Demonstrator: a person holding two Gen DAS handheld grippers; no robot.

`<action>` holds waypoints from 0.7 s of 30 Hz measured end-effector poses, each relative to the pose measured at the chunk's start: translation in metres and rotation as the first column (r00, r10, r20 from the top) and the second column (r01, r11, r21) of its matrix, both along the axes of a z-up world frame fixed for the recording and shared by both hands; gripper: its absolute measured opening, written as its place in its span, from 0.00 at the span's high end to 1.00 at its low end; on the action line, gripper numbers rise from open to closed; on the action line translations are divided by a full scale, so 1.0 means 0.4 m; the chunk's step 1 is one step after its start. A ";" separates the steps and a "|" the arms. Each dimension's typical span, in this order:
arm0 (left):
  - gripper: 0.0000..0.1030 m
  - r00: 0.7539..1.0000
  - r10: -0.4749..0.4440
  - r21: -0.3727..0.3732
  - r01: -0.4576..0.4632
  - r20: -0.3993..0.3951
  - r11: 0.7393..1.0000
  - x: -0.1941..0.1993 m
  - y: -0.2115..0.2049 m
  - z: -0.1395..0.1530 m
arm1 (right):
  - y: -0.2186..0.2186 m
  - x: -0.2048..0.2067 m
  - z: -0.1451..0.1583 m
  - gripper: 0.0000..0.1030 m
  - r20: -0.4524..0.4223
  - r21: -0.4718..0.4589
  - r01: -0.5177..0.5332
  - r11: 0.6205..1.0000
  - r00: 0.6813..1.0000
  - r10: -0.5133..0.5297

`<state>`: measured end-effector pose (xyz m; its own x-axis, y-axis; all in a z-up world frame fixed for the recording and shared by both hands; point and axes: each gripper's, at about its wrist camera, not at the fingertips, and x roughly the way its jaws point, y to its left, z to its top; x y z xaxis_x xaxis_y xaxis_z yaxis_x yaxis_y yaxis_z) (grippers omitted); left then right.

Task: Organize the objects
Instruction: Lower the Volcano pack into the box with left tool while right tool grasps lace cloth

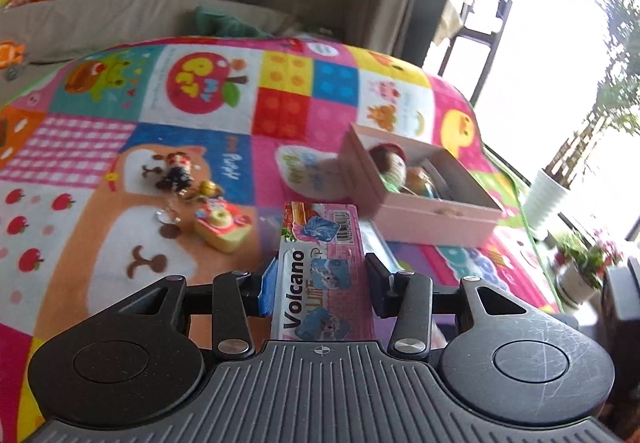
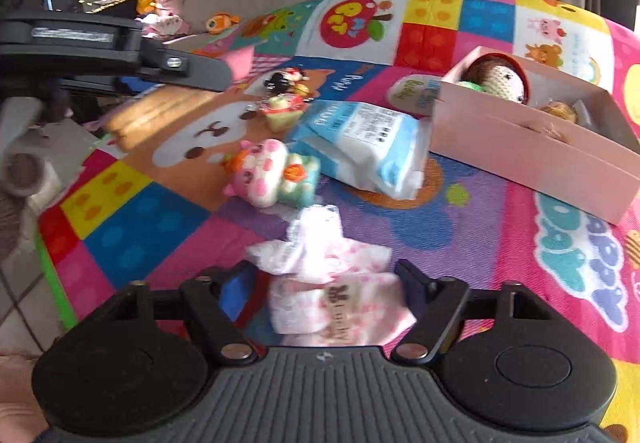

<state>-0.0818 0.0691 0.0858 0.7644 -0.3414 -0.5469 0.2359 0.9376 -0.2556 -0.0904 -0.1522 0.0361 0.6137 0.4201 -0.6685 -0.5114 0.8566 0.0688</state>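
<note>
My left gripper (image 1: 320, 275) is shut on a pink "Volcano" packet (image 1: 324, 267) and holds it above the colourful mat, left of the pink box (image 1: 436, 219). The box holds a crocheted doll (image 1: 390, 163) and small items. My right gripper (image 2: 326, 283) is shut on a pink-and-white patterned packet (image 2: 332, 283) just above the mat. The pink box (image 2: 532, 159) lies to its upper right with the doll (image 2: 500, 77) inside. The left gripper's body (image 2: 120, 47) shows at the upper left in the right wrist view.
On the mat lie a toy camera (image 1: 222, 225), a figure keychain (image 1: 178, 173), a blue-white tissue pack (image 2: 368, 147), a pig squishy (image 2: 272, 173) and a cake toy (image 2: 282, 111). A sofa (image 1: 120, 15) with plush toys is behind; plant pots (image 1: 546, 199) stand at right.
</note>
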 end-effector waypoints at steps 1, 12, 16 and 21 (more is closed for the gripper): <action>0.53 1.000 -0.017 -0.001 0.017 -0.009 1.000 0.000 -0.012 -0.002 | -0.008 0.003 -0.006 0.44 0.009 -0.020 0.020 1.000 1.000 -0.020; 0.53 0.976 -0.191 -0.047 0.197 0.101 0.979 0.201 -0.298 0.072 | -0.303 -0.026 0.066 0.78 0.062 0.147 0.295 0.944 0.950 -0.306; 0.53 0.971 -0.167 -0.175 0.196 0.171 0.965 0.332 -0.391 0.066 | -0.367 -0.029 0.098 0.78 0.114 0.194 0.372 0.907 0.910 -0.398; 0.55 0.991 -0.107 -0.076 0.114 0.082 0.991 0.430 -0.476 -0.037 | -0.408 -0.020 0.078 0.78 0.094 0.193 0.421 0.886 0.891 -0.444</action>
